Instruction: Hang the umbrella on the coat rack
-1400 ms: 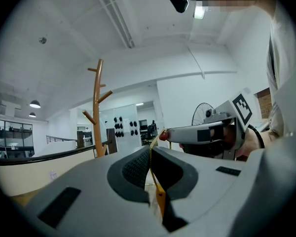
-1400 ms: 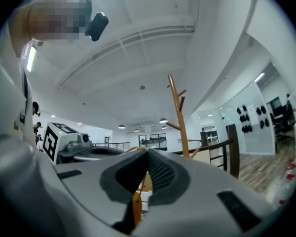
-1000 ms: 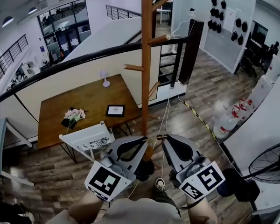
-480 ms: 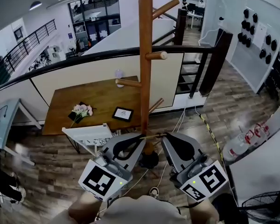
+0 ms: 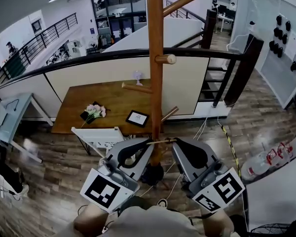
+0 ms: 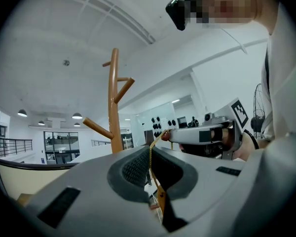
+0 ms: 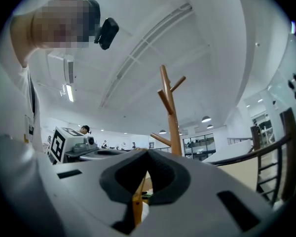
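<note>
Crossing the coat rack point(image 5: 155, 58), the umbrella's cord point(image 5: 161, 142) is held taut, pinched by both left gripper point(image 5: 149, 142) and right gripper point(image 5: 174, 141), seemingly to be hooked over a peg point(image 5: 168, 113).

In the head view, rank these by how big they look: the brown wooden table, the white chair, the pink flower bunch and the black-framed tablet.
1. brown wooden table
2. white chair
3. pink flower bunch and black-framed tablet: they look about alike, so I won't rank them.
</note>
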A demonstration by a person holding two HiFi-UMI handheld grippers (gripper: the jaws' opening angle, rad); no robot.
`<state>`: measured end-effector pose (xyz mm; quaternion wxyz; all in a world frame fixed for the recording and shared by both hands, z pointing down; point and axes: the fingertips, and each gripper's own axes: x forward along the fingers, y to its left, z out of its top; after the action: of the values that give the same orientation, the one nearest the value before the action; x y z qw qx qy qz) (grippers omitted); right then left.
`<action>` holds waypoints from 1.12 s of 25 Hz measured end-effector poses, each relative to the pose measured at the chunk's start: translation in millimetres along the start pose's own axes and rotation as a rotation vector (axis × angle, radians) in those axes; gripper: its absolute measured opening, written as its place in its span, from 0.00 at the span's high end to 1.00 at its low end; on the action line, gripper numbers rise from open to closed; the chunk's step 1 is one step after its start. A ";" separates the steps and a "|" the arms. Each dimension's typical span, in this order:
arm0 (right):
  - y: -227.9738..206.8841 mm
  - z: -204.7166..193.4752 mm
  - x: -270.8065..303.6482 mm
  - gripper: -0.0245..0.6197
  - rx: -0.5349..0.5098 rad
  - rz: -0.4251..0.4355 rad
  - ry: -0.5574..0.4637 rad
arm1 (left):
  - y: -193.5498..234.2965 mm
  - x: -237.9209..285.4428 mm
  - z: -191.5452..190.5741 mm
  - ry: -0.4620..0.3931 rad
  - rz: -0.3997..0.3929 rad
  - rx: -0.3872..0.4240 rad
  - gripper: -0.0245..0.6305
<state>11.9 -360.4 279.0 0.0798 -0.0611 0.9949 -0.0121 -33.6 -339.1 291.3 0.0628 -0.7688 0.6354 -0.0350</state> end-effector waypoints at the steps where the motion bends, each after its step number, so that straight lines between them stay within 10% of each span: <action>1: 0.7 -0.5 1.1 0.96 0.003 0.007 0.000 | 1.2 -0.7 -0.8 0.004 0.004 -0.003 0.95; 15: 1.6 21.1 14.1 0.96 -0.023 -0.029 -0.012 | 12.2 0.3 18.8 -0.013 -0.067 -0.005 0.95; 28: -0.8 135.9 28.6 0.96 -0.161 -0.037 -0.125 | 33.5 17.7 125.6 -0.111 -0.146 0.136 0.95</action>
<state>5.7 -366.6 140.4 0.1361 -0.0862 0.9845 0.0700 -46.0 -356.0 161.8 0.1470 -0.8078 0.5694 -0.0399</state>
